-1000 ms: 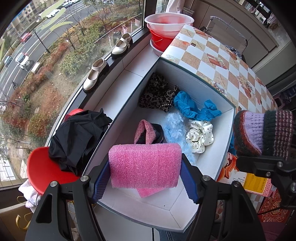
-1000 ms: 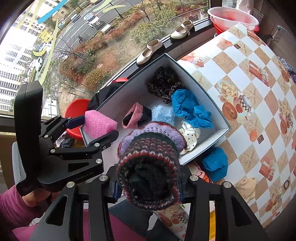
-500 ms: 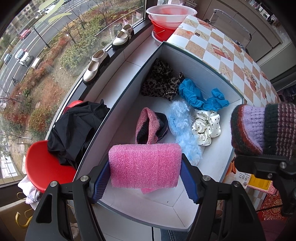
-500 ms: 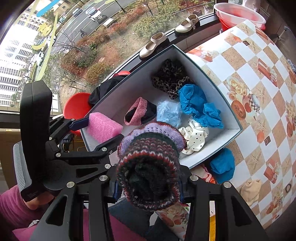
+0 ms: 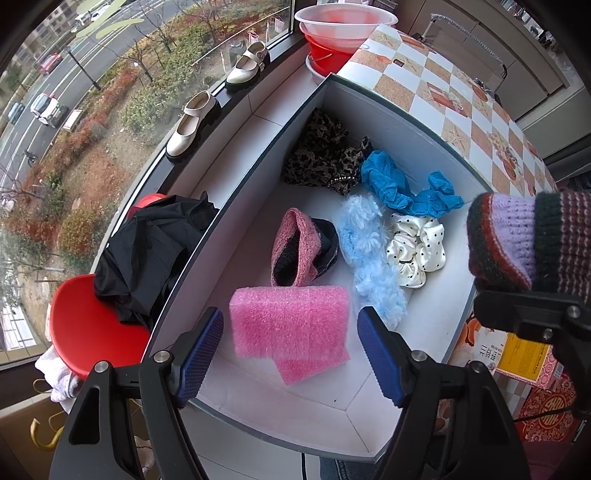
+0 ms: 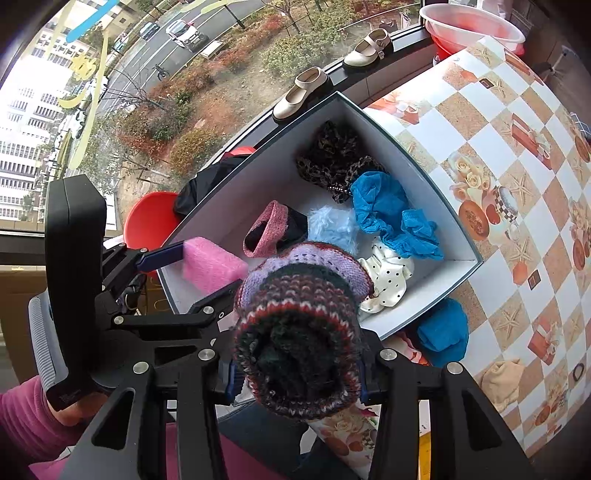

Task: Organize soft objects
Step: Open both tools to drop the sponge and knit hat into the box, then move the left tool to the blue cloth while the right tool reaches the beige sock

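Note:
A white box (image 5: 436,325) on the patterned table holds a leopard cloth (image 5: 321,155), blue scrunchies (image 5: 391,184), a light blue fluffy piece (image 5: 365,251), a polka-dot scrunchie (image 5: 415,247) and a pink-and-black knit piece (image 5: 299,251). My left gripper (image 5: 291,347) is open over the box's near end. A pink foam sheet (image 5: 291,325) sits between its fingers, free of both blue pads, over the box floor. My right gripper (image 6: 295,369) is shut on a striped purple-and-maroon knit hat (image 6: 299,332), held above the box's near right edge; the hat also shows in the left wrist view (image 5: 528,240).
On the table (image 6: 517,184) a blue cloth (image 6: 443,332) and a beige cloth (image 6: 498,380) lie outside the box. A red chair (image 5: 88,328) with black clothing (image 5: 147,243) stands left of the box. Shoes (image 5: 192,125) sit on the window ledge, red basins (image 5: 343,33) at the back.
My left gripper has opened and let go of the pink foam sheet, which has dropped toward the box floor. My right gripper still holds the knit hat.

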A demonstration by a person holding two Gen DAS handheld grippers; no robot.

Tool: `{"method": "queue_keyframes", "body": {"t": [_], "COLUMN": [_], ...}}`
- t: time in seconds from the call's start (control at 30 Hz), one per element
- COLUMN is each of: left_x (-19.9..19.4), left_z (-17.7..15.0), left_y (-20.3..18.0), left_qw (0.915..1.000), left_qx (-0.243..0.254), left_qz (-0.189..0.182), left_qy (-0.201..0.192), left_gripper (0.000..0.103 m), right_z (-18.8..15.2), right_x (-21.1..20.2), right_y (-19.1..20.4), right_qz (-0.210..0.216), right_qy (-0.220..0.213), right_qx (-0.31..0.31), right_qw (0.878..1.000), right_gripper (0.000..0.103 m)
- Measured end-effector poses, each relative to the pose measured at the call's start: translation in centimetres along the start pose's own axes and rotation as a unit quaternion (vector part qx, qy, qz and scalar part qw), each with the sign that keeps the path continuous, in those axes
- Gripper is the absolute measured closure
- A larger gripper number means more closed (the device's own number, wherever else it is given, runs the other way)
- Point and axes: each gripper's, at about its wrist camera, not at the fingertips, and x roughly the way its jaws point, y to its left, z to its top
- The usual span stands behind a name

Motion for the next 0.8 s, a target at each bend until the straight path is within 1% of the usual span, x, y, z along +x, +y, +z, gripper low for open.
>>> {"method": "queue_keyframes", "body": {"t": [0.07, 0.13, 0.2, 0.27, 0.3, 0.33, 0.37, 0.47, 0.6, 0.73, 0.8], "left_x": [0.2, 0.5, 0.7, 0.9, 1.0, 1.1, 1.1, 0.9, -0.1, -1.3, -1.8], "left_z": [0.1, 0.1, 0.1, 0.2, 0.2, 0.3, 0.4, 0.8, 2.1, 3.2, 3.5], "left_y": [0.0, 0.2, 0.3, 0.3, 0.2, 0.1, 0.0, -0.8, -3.7, -8.0, -10.7], "left_qw": [1.0, 0.9998, 0.9996, 0.9994, 0.9992, 0.9991, 0.9989, 0.9987, 0.9973, 0.9913, 0.9861], "left_qx": [-0.002, -0.007, -0.011, -0.012, -0.012, -0.012, -0.012, -0.003, 0.041, 0.099, 0.135], "left_qz": [0.006, 0.003, -0.002, -0.002, -0.002, -0.002, -0.004, -0.016, -0.042, -0.076, -0.089], "left_qy": [0.007, 0.016, 0.024, 0.033, 0.037, 0.041, 0.044, 0.048, 0.044, 0.04, 0.041], "left_gripper": [0.024, 0.024, 0.024, 0.024, 0.024, 0.024, 0.024, 0.024, 0.024, 0.023, 0.023], "right_z": [0.1, 0.1, 0.1, 0.1, 0.1, 0.0, -0.1, -1.0, -3.2, -6.4, -7.9], "right_x": [0.0, -0.1, -0.3, -0.4, -0.4, -0.5, -0.5, -1.6, -3.9, -7.1, -8.7], "right_y": [-0.2, -0.4, -0.6, -1.0, -1.2, -1.5, -1.8, -3.1, -5.8, -9.7, -11.8], "right_qz": [0.001, 0.0, -0.003, -0.005, -0.009, -0.013, -0.016, -0.009, -0.01, -0.005, -0.019], "right_qy": [-0.001, -0.003, -0.007, -0.007, -0.006, -0.003, 0.0, -0.002, -0.003, -0.013, -0.018], "right_qx": [0.005, 0.011, 0.017, 0.025, 0.03, 0.036, 0.043, 0.067, 0.11, 0.167, 0.188], "right_qw": [1.0, 1.0, 1.0, 1.0, 1.0, 0.999, 0.999, 0.998, 0.994, 0.986, 0.982], "right_gripper": [0.048, 0.032, 0.024, 0.024, 0.022, 0.009, 0.001, 0.0, 0.0, 0.0, 0.0]}}
